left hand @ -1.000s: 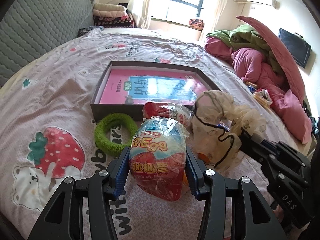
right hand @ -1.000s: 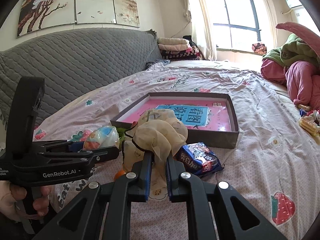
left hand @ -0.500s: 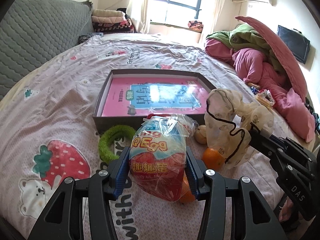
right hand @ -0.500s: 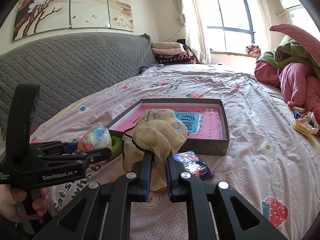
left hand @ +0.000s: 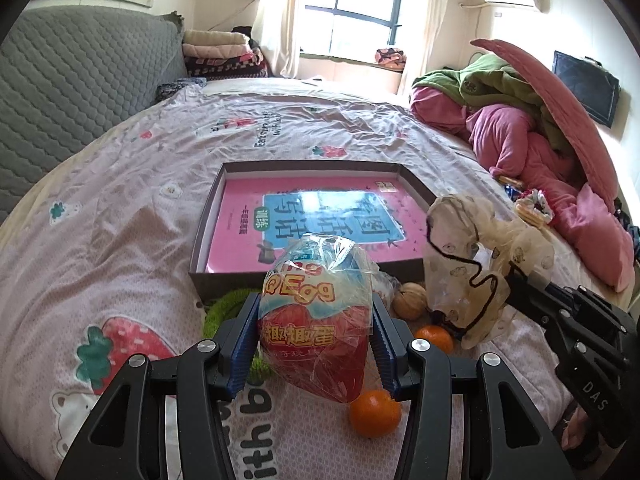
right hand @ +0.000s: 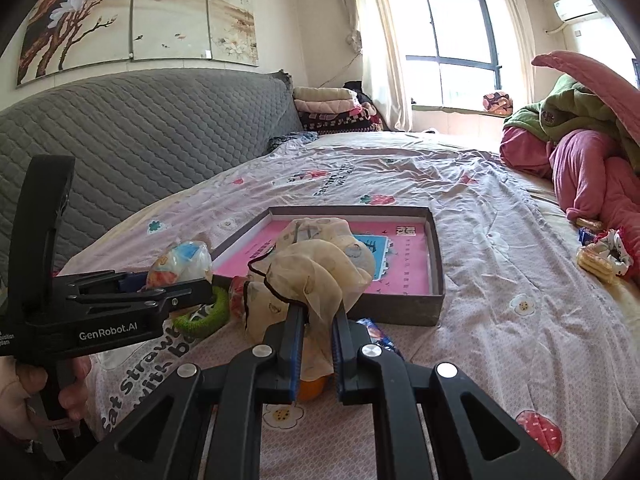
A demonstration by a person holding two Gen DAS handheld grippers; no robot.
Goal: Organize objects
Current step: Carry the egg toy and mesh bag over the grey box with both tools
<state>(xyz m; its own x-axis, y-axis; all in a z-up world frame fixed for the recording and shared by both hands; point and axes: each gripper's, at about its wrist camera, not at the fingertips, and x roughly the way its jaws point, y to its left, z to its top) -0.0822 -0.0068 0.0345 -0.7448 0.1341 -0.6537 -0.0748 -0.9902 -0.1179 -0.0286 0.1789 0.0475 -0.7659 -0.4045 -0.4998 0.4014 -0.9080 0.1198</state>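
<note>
Toy egg packet (left hand: 316, 312): red and blue, wrapped in crinkled clear plastic, at lower centre of the left wrist view, raised above the bedspread.
Left gripper (left hand: 314, 344): jaws part-way open and pressed on both sides of the toy egg packet; in the right wrist view it sits at the left edge, gripped by a hand (right hand: 24, 396).
Right gripper (right hand: 314, 344): jaws pinched nearly together on a fold of the beige sheer cloth bag (right hand: 316, 276); in the left wrist view it enters from the lower right.
Beige sheer cloth bag: bunched, with a dark drawstring, hanging in front of the box's near right corner.
Box (left hand: 208, 216): shallow, dark-walled, at frame centre on the bedspread, with a pink and blue book (left hand: 320, 220) lying flat inside.
Green ring (right hand: 204, 316): fuzzy, on the bedspread just before the box's near left corner.
Oranges: one (left hand: 374, 414) below the packet, another (left hand: 434, 338) under the bag.
Walnut (left hand: 410, 300): beside the box's near wall.
Bedspread (left hand: 120, 208): pink, with strawberry print.
Bedding pile (left hand: 520, 128): pink and green, upper right.
</note>
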